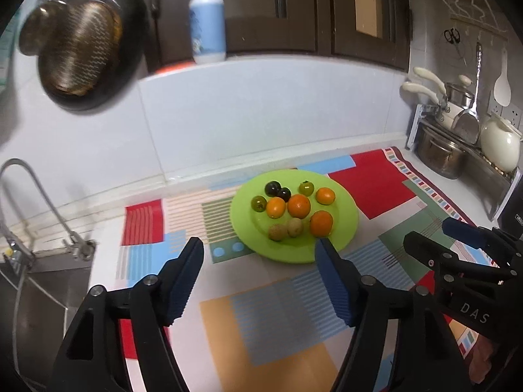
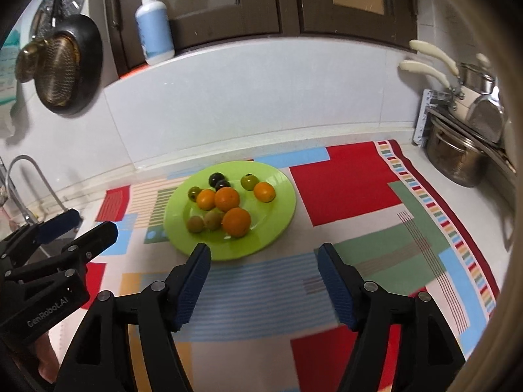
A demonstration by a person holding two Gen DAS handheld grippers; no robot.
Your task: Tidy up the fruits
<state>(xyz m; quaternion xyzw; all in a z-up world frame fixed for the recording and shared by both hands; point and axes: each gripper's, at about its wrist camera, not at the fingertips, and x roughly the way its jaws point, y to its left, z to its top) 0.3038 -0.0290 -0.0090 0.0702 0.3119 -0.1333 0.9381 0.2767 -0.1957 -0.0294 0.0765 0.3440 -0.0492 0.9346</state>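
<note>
We work over a white counter (image 1: 108, 228) covered by a patchwork mat (image 1: 376, 183) of red, blue, green and orange blocks, with a sink and tap (image 1: 29, 176) off to our left and a rack of pots (image 1: 441, 150) to our right.

Toward the back of the mat sits a green plate (image 1: 343, 225), and all the fruit lies on it: four oranges (image 1: 299, 205), two brownish kiwis (image 1: 278, 231) touching each other at the near side, two green tomatoes (image 1: 306, 188) and two dark plums (image 1: 273, 188) at the far side. Several pieces touch, packed around the middle.

Our left gripper (image 1: 260, 245) hovers just short of the plate's near rim, jaws spread wide and holding nothing. Our right gripper (image 2: 263, 251) hangs beside it, likewise spread and empty, pointed at the mat just right of the plate.

The risk we see is crowding. The fruit is round and touching, so closing on one orange could nudge its neighbours and send a kiwi or tomato rolling over the shallow rim onto the mat. The plate is light-looking; a finger catching its edge may tip or slide it. With both grippers near each other, reaching together could make them collide.
</note>
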